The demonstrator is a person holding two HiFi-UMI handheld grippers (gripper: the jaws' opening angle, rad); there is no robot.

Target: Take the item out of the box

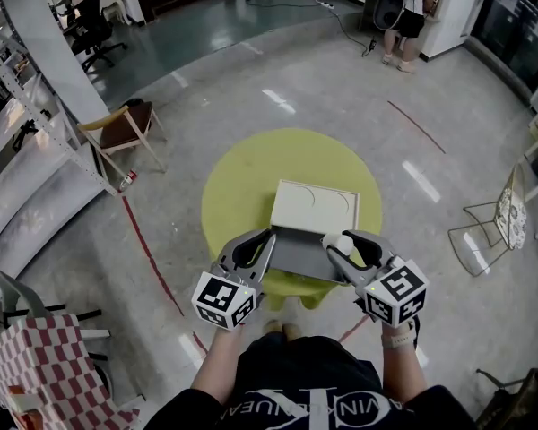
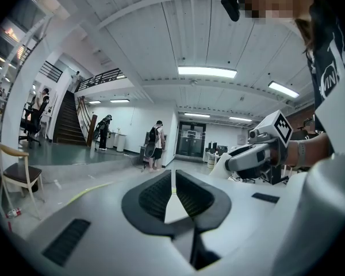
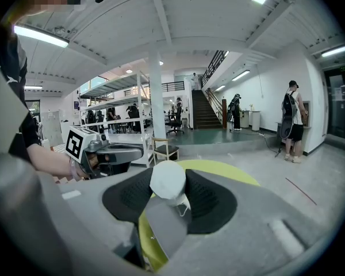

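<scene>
A box [image 1: 298, 256] stands open on the round yellow table [image 1: 251, 177], its cream lid [image 1: 314, 207] laid back on the far side. My right gripper [image 1: 343, 244] hangs over the box's right edge, shut on a white rounded item [image 1: 343, 240]. In the right gripper view the white item [image 3: 168, 180] fills the gap between the dark pads [image 3: 210, 203]. My left gripper [image 1: 267, 240] is at the box's left wall. Its jaws are together, with a thin pale edge of the box [image 2: 172, 207] between them. The left gripper [image 2: 172, 183] faces out over the table.
A wooden chair [image 1: 125, 128] stands on the floor to the far left, by metal shelving [image 1: 36, 141]. A red-checked piece [image 1: 36, 365] sits at the near left. A wire stand [image 1: 489, 231] is on the right. A person [image 1: 403, 12] stands far off.
</scene>
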